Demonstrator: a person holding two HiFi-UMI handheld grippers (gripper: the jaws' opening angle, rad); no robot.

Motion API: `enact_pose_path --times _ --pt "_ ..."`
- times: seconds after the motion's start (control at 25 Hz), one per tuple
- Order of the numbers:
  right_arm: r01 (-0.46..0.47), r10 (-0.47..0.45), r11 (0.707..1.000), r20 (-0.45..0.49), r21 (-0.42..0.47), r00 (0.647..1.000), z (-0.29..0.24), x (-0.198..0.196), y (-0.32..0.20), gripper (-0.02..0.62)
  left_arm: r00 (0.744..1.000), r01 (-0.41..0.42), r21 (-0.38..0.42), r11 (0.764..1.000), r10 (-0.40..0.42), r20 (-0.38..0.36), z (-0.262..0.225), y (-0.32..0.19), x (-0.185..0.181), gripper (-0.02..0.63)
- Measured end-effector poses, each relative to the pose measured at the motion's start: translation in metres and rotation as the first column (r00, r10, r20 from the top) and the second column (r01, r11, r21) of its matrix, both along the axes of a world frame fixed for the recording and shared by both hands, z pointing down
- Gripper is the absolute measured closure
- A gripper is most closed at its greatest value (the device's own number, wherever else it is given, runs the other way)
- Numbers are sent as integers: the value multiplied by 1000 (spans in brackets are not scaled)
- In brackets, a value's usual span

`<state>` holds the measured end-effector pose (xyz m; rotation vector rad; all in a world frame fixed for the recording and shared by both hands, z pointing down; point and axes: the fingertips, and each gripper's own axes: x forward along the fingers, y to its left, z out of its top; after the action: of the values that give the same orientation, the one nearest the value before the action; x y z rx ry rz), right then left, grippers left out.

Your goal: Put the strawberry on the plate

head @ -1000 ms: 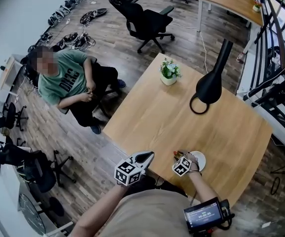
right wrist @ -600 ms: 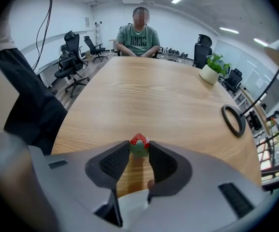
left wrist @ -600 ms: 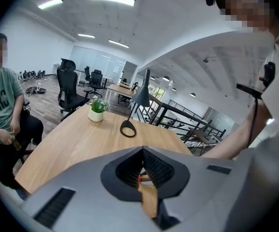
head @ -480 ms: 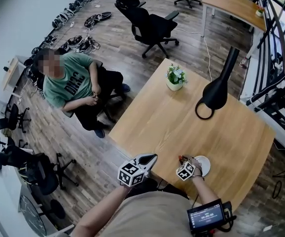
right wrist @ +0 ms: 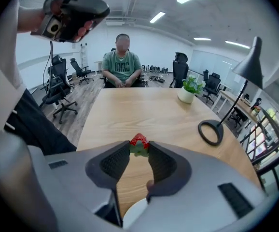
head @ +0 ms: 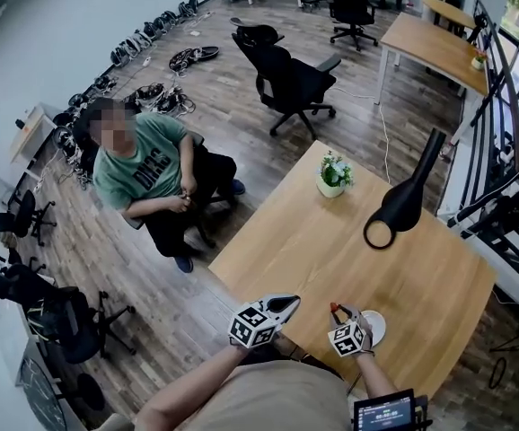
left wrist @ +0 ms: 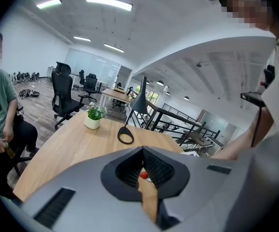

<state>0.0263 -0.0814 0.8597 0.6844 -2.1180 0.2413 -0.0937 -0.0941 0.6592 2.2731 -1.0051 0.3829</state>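
A red strawberry [right wrist: 138,143] with a green cap sits pinched between the tips of my right gripper [right wrist: 139,149], which is shut on it just above the wooden table [head: 331,250]. In the head view the strawberry [head: 334,308] shows as a red dot at the tips of my right gripper [head: 337,312], just left of the small white plate [head: 377,327]. The plate's rim [right wrist: 133,214] shows beneath the jaws in the right gripper view. My left gripper [head: 288,305] hovers at the table's near edge, shut and empty; through its jaws [left wrist: 142,153] the strawberry [left wrist: 143,175] is glimpsed.
A black desk lamp [head: 405,206] with a ring base stands at the far right of the table, and a small potted plant [head: 333,175] at its far edge. A person in a green shirt [head: 143,171] sits left of the table. Office chairs [head: 291,79] stand beyond.
The head view has tilted, so everything sits lower in the frame. My right gripper stays by the plate with the strawberry at its tips. The left gripper keeps its place.
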Motion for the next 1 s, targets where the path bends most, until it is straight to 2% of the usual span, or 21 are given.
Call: enact_pose_path --times 0.2,0.44,1.0 --pt "-66 61 995 61 78 996 -58 -7 -14 466 999 10 18 1000 -9 -40 -11 -7 -18 601" --pt "-154 132 974 136 164 982 -120 -6 -33 466 997 11 46 999 -7 -82 -25 -14 -30 600" --pt "-283 191 902 286 325 939 -245 4 -47 471 984 -69 122 990 87 -152 -71 -28 -8 601"
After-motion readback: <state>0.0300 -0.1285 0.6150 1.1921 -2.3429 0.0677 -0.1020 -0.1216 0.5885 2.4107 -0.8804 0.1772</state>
